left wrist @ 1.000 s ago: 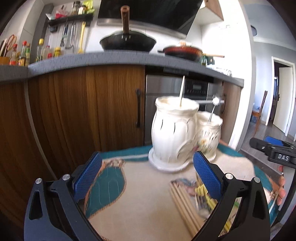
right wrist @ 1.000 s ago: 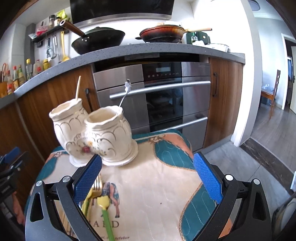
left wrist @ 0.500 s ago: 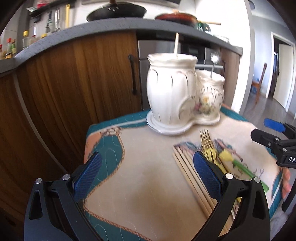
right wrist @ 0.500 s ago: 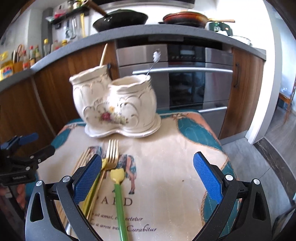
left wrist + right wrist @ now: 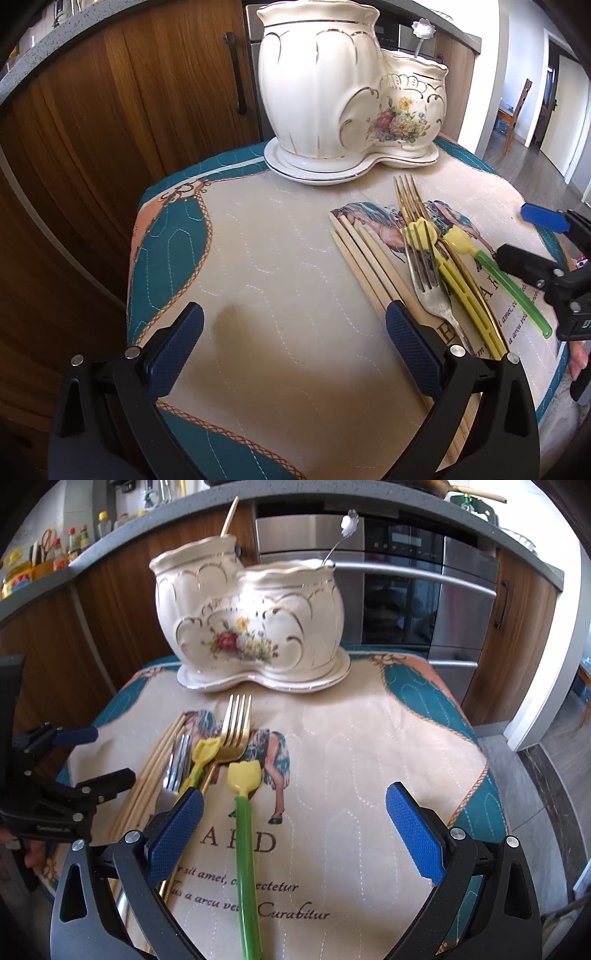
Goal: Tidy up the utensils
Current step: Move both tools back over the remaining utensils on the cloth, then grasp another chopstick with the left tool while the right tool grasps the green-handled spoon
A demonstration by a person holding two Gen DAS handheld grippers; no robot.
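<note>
While both grippers hover with jaws spread and empty, little is sorted. Left gripper (image 5: 293, 347) hangs above bare cloth (image 5: 258, 258). Chopsticks (image 5: 369, 266), forks (image 5: 421, 266) and green-handled piece (image 5: 243, 834) lie loose mid-table, below right gripper (image 5: 293, 827). Holder (image 5: 251, 627) at far edge carries only two items.

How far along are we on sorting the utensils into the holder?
Barely started. Done: one wooden stick stands in the holder's taller cup, one metal utensil in the shorter. In hand: nothing; the left gripper and the right gripper are both open above the cloth. Left on the cloth: chopsticks, silver fork, gold fork, yellow utensil and green-handled utensil.
</note>
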